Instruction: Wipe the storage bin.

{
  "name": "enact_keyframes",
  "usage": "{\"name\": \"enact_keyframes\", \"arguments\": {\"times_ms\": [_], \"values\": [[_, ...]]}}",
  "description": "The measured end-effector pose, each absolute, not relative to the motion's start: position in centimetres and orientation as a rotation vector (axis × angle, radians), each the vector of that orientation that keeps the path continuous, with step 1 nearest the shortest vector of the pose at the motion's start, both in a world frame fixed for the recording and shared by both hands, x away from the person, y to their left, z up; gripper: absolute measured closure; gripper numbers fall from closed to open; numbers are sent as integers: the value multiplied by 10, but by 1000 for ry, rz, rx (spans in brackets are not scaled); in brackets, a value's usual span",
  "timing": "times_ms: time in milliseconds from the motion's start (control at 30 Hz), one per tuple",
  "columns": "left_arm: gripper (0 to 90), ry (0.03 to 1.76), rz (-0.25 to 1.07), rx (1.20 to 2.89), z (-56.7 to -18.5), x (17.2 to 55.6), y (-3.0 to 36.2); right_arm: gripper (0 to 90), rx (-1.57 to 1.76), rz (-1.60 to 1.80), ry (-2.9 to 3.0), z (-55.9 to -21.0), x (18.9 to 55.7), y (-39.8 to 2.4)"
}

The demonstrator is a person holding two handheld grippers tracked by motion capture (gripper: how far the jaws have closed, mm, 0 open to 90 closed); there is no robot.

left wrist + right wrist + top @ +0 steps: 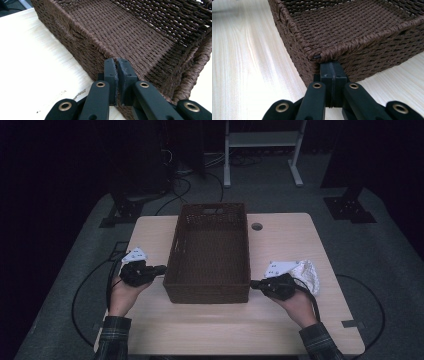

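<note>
Dim room, pale wooden table lit from above; dark floor and a white frame leg behind it.

Near edge: two forearms in plaid sleeves come in from the bottom of the high view. Left gripper points inward at the near left corner of the basket. Right gripper points inward at the near right corner. Both sit low, just above the table.

Left gripper view: jaws pressed together, only a thin seam between the pads, nothing in them. Tips rest at or just against the woven side wall, below the rim. Cannot tell whether they truly touch.

Right gripper view: jaws also shut flat on each other, empty. Tips sit directly under the basket corner, touching or just short of it.

Behind the right hand: a white crumpled cloth lies on the table, apart from the basket.

Basket stands mid-table, long side running away, empty inside. A small round hole in the tabletop lies beyond its far right corner.

Judgement: step in hand looks like nudging or squaring the basket with closed tips. To do it well, keep both tips low on the wall, push evenly from both corners so it slides without twisting, and avoid catching a tip in the weave.
</note>
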State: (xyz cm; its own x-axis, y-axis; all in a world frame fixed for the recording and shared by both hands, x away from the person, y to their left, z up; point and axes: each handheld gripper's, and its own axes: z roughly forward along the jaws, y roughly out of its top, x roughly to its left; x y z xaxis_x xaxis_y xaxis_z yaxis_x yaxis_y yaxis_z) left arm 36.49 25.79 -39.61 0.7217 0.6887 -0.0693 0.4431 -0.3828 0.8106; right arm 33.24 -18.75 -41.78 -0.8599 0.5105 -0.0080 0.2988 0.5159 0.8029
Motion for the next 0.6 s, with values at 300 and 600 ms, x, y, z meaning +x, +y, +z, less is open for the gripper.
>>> {"name": "enact_keyframes", "arguments": {"times_ms": [300,600], "values": [[651,897,409,2094,-402,362,263,713,775,1243,2476,-426,333,-201],[394,937,439,2123,-413,355,269,333,862,1236,2438,-442,323,-215]]}}
